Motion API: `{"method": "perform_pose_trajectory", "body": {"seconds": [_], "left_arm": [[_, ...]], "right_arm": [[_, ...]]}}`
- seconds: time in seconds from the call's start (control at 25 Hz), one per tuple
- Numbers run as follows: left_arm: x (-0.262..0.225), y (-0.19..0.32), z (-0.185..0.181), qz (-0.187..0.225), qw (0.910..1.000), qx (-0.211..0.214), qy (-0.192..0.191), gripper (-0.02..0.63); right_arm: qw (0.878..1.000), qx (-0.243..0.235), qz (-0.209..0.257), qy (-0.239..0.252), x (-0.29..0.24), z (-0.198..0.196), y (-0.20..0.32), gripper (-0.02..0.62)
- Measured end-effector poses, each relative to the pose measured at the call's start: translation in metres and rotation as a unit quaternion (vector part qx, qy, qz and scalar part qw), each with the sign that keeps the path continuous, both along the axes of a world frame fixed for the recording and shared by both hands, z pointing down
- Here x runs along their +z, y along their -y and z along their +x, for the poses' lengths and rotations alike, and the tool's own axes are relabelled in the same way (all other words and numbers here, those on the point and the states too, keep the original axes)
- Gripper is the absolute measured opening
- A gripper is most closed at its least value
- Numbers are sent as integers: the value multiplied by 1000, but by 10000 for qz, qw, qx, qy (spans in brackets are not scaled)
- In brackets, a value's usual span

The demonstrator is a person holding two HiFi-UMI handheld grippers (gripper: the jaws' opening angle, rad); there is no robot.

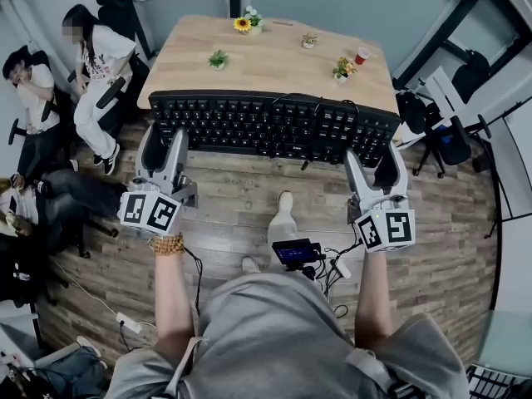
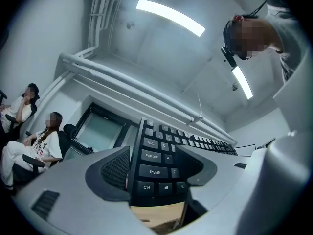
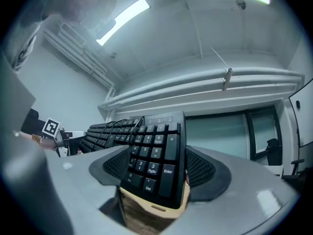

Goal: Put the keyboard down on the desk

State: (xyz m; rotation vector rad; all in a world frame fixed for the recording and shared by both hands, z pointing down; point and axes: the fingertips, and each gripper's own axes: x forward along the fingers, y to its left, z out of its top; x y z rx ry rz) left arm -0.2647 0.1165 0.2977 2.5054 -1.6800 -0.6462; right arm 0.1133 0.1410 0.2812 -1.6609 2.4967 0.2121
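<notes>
A long black keyboard (image 1: 274,127) hangs level over the near edge of the wooden desk (image 1: 274,65), carried by its two ends. My left gripper (image 1: 164,142) is shut on the left end, and in the left gripper view the Ctrl and Shift keys of the keyboard (image 2: 156,155) sit between the jaws of the left gripper (image 2: 157,180). My right gripper (image 1: 374,163) is shut on the right end, and in the right gripper view the number pad of the keyboard (image 3: 157,153) fills the gap of the right gripper (image 3: 157,173). Both gripper cameras tilt up toward the ceiling.
Small potted plants (image 1: 218,58), a sunflower (image 1: 242,24) and a red cup (image 1: 362,56) stand on the far half of the desk. Seated people (image 1: 96,65) are at the left, office chairs (image 1: 449,135) at the right. A small device (image 1: 297,252) with cables lies on the floor.
</notes>
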Motion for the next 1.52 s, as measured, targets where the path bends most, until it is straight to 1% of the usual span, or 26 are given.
{"method": "perform_pose_trajectory", "body": {"seconds": [0.2, 0.32, 0.48, 0.76, 1.0, 1.12, 1.32, 1.52], "left_arm": [[8, 37, 13, -123, 9999, -37, 52, 287], [11, 66, 15, -270, 9996, -61, 85, 287], [16, 127, 15, -390, 9991, -130, 89, 287], [-3, 207, 24, -349, 9989, -300, 105, 287], [-29, 319, 49, -267, 9992, -276, 134, 287], [-33, 334, 54, -167, 9993, -315, 120, 287], [-27, 339, 56, -85, 9994, -338, 43, 287], [-25, 341, 55, -69, 9993, -373, 39, 287]], "right_arm": [[9999, -15, -80, 99, 11, 13, 39, 365], [9997, -43, -162, 159, 14, 16, 73, 365], [9996, -110, -203, 162, 17, 15, 139, 362], [9993, -302, -127, 166, -1, 25, 230, 360], [9992, -334, -65, 195, -23, 50, 337, 353], [9991, -372, 5, 182, -28, 55, 353, 350], [9990, -411, 130, 126, -27, 57, 357, 348], [9988, -441, 155, 140, -26, 56, 361, 348]]}}
